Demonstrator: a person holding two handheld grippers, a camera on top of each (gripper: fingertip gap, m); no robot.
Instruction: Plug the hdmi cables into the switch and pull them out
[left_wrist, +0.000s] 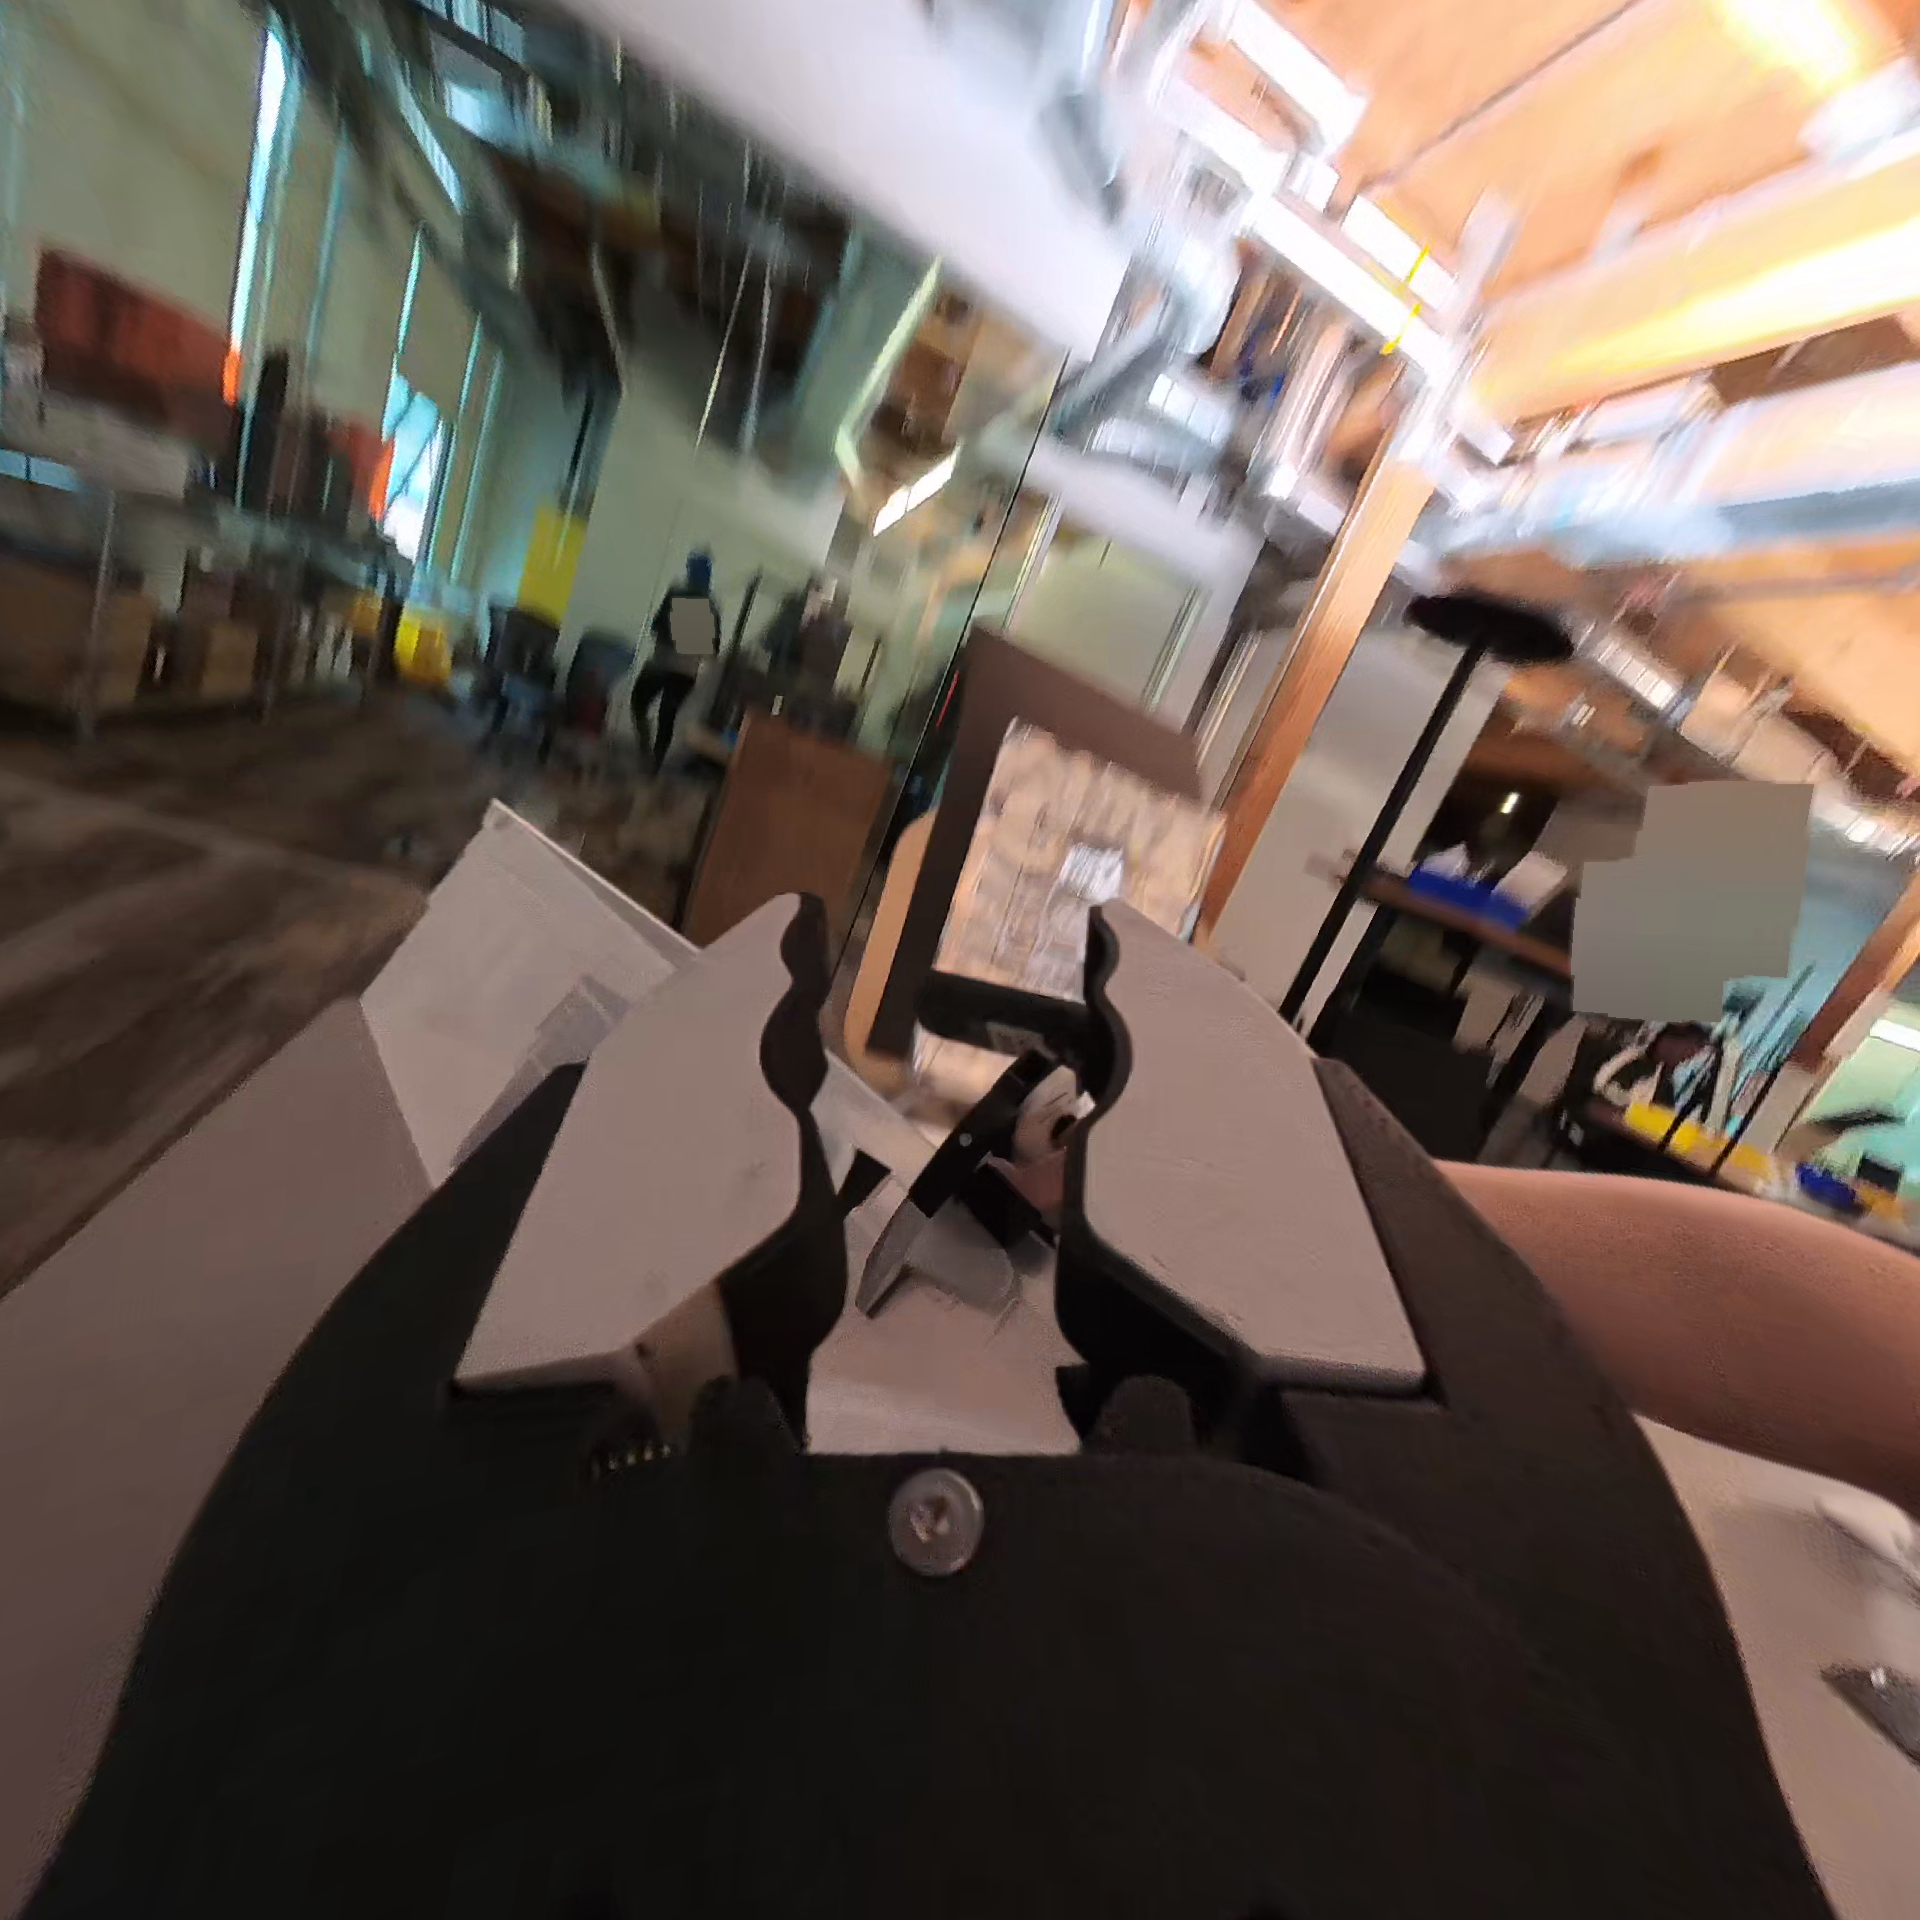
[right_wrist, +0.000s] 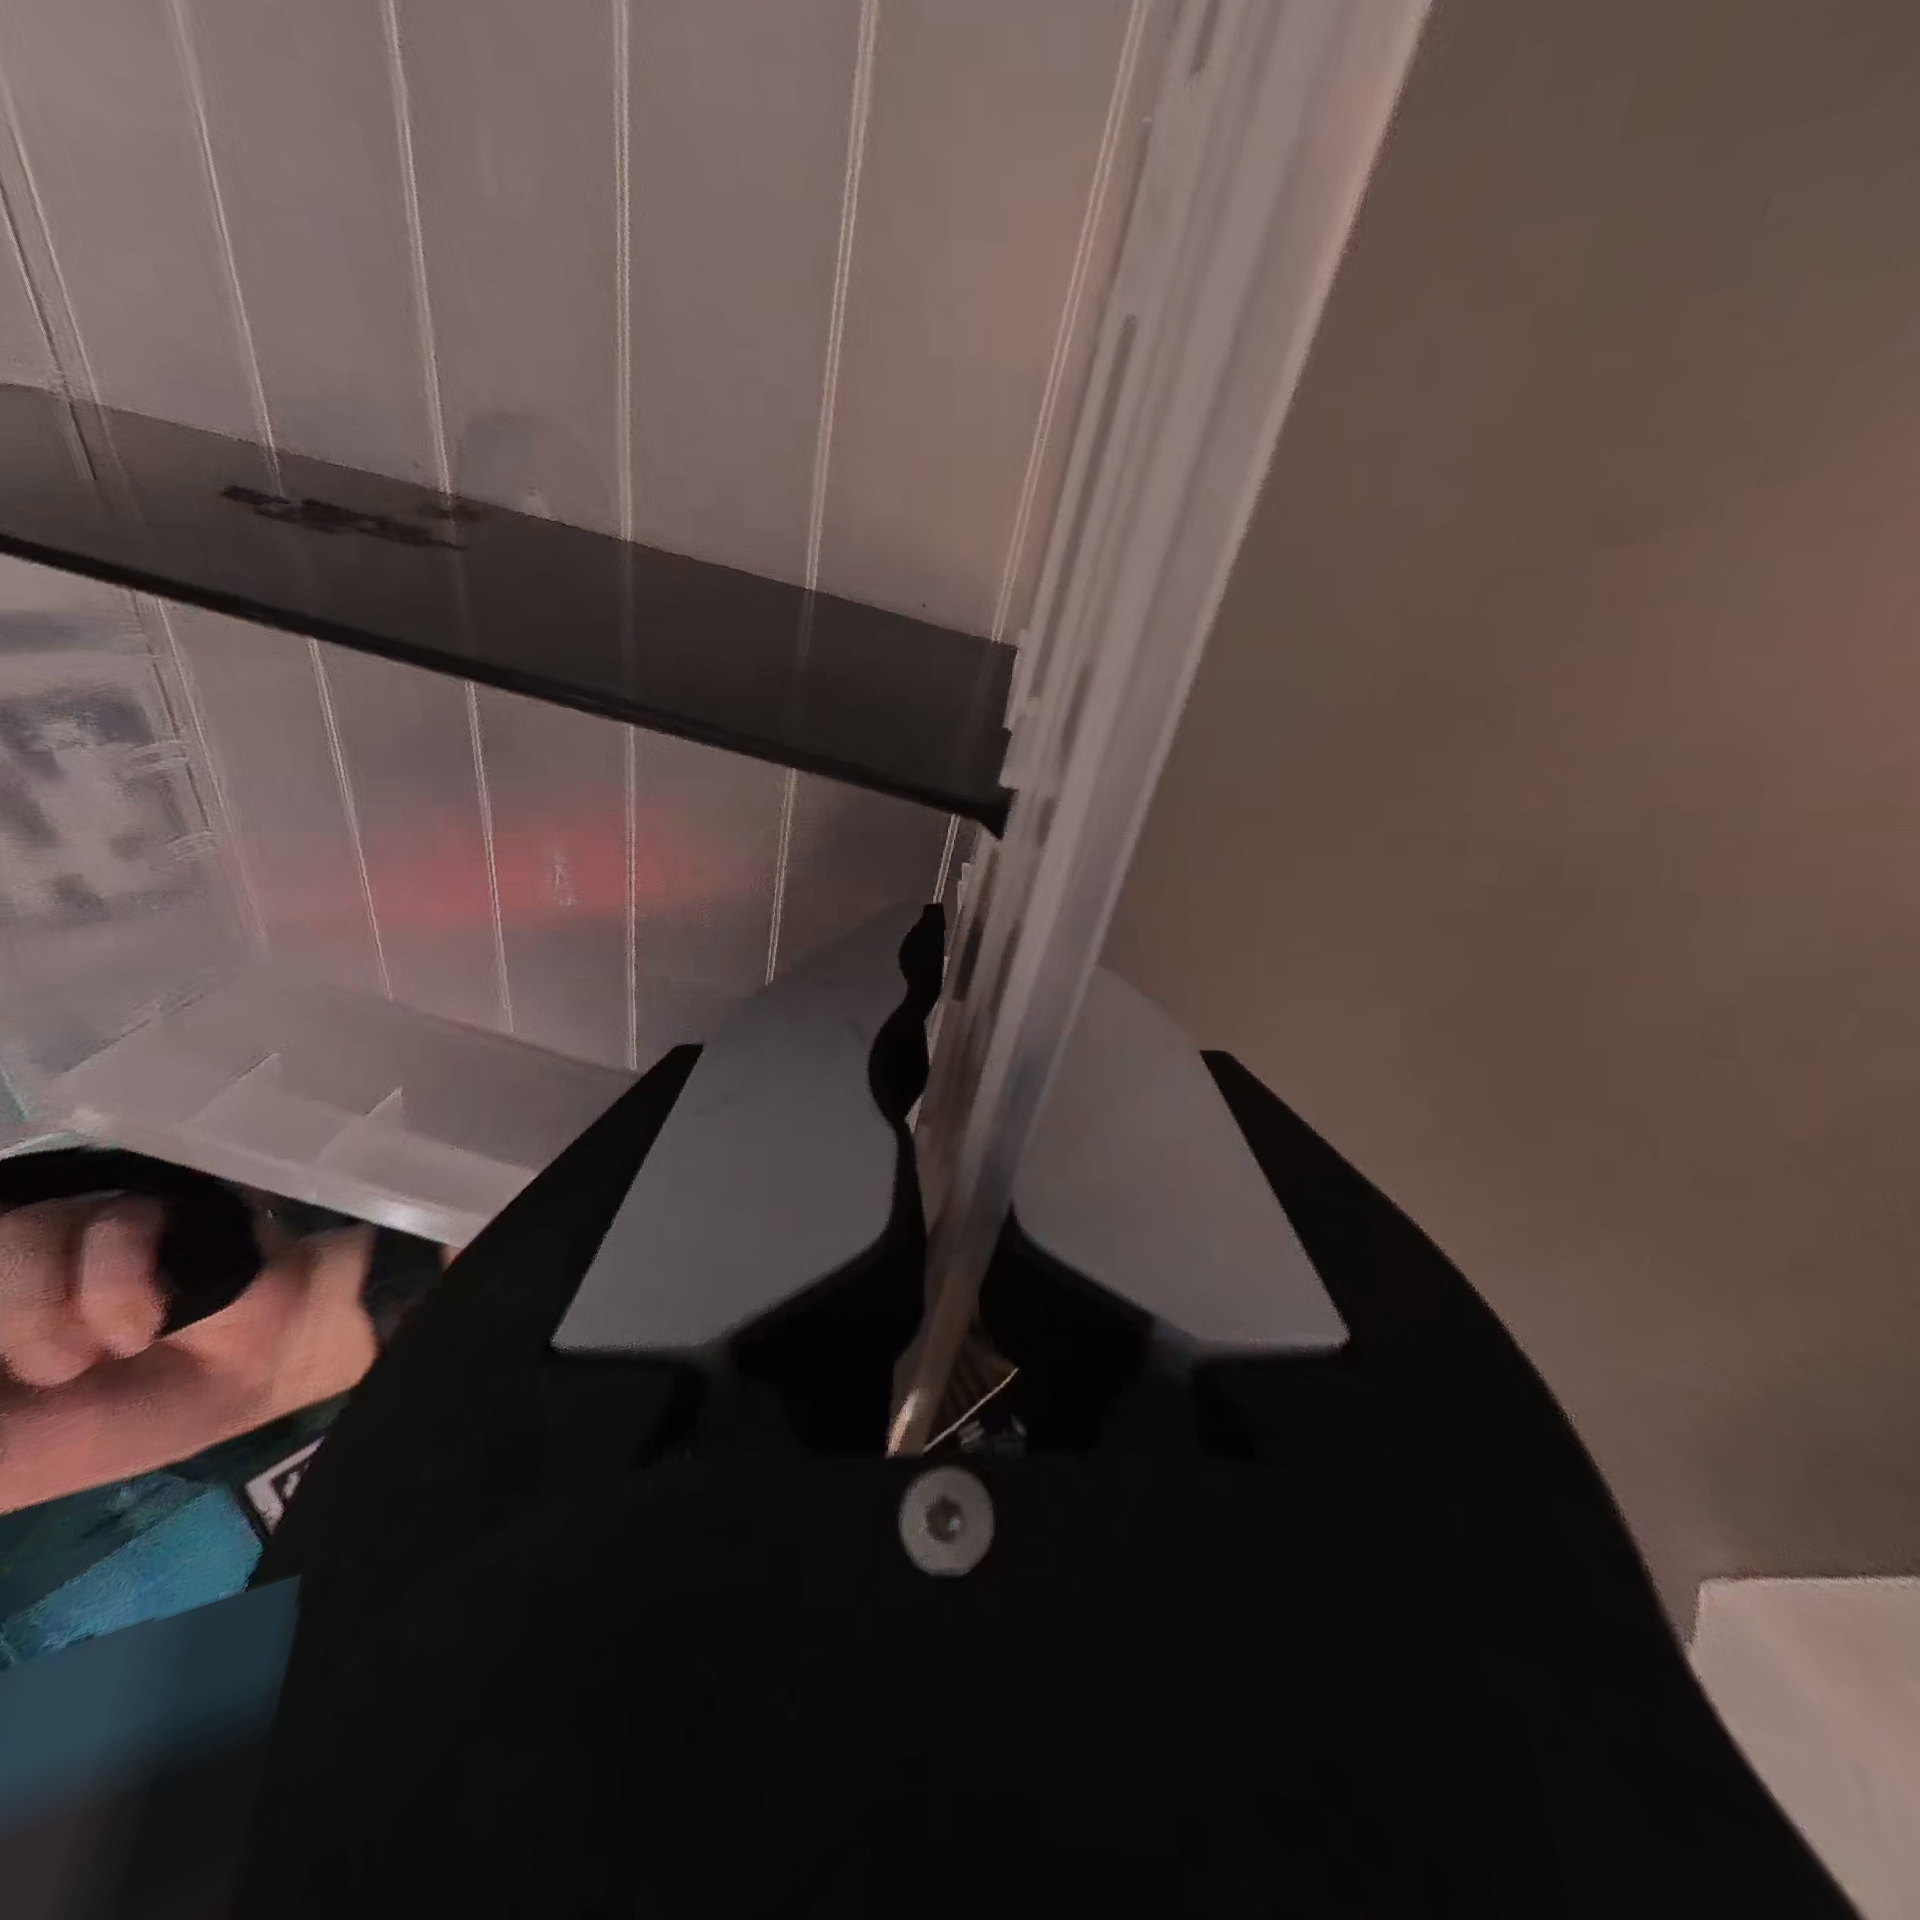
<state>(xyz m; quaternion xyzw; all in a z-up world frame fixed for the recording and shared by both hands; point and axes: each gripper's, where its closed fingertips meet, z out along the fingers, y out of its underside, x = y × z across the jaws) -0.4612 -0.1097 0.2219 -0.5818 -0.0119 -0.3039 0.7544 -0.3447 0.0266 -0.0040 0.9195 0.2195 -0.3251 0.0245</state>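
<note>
No HDMI cable or switch shows clearly in either view. My right gripper (right_wrist: 971, 997) is shut on the edge of a clear ribbed plastic lid (right_wrist: 1049, 727), which runs up between its fingers. A black strip (right_wrist: 582, 623) crosses that lid. My left gripper (left_wrist: 954, 920) is open and empty, tilted upward over a white surface (left_wrist: 260, 1195). Between its fingers, farther off, a small black and white device (left_wrist: 1013, 1132) shows, probably the other gripper. The left wrist view is blurred.
Under the lid lies a clear box with small compartments (right_wrist: 301, 1122). A hand (right_wrist: 94, 1299) grips a black handle at lower left. A bare forearm (left_wrist: 1683, 1309) reaches in from the right. White boxes (left_wrist: 499, 956) stand ahead of the left gripper, with a workshop room behind.
</note>
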